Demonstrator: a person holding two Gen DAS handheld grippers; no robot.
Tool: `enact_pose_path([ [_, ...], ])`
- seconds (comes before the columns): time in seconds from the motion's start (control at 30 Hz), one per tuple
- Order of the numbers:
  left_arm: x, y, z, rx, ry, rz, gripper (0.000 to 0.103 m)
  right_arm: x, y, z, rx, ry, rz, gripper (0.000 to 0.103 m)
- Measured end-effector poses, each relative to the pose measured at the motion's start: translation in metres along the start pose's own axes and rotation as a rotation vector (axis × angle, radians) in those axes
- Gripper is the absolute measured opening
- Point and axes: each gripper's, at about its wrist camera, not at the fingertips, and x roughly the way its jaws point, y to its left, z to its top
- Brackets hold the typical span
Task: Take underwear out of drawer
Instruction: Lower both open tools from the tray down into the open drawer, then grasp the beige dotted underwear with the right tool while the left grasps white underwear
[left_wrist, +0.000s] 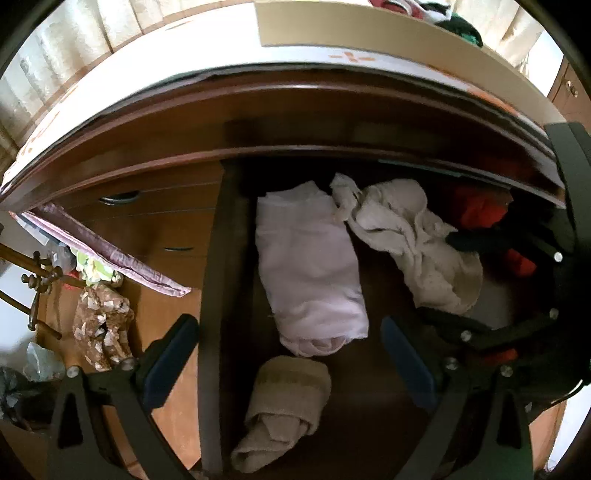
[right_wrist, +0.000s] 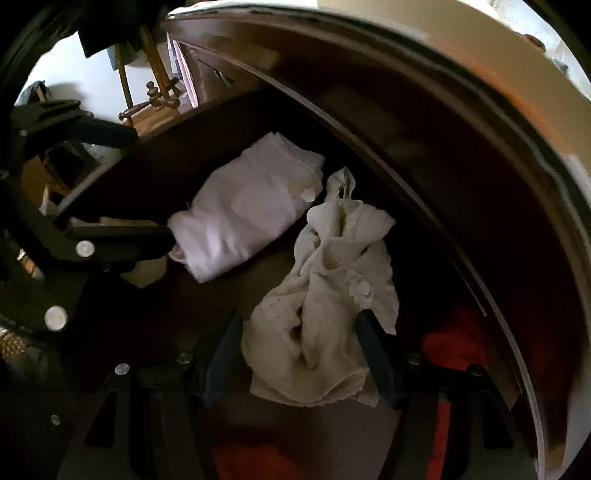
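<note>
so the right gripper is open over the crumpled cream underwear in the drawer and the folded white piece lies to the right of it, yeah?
Not quite. In the right wrist view the folded white piece lies to the left of the crumpled cream underwear, not the right. The rest holds: the right gripper is open, its fingers either side of that cream piece in the drawer.

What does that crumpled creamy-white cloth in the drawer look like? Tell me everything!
The crumpled cream garment is soft, knit-looking fabric with tiny dots and a scalloped edge, bunched into folds, with a thin loop sticking up at its far end. It lies on the dark wooden drawer floor, beside the folded white garment and next to something red. The right gripper is open, its blue fingers on either side of the near end, not yet squeezing.
</note>
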Motion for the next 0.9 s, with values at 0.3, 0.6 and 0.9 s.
enact_pose_path([
  [0.3,0.013,0.002,0.011,-0.026,0.032,0.015,0.101,0.025,-0.008,-0.007,-0.022,0.026,-0.073,0.052],
  [0.6,0.03,-0.012,0.015,0.077,0.065,0.12,0.101,-0.005,-0.025,-0.023,0.056,0.08,0.09,0.03],
  [0.9,-0.009,-0.02,0.008,0.133,-0.025,0.188,0.099,-0.026,-0.023,-0.055,0.109,0.05,0.155,0.03],
])
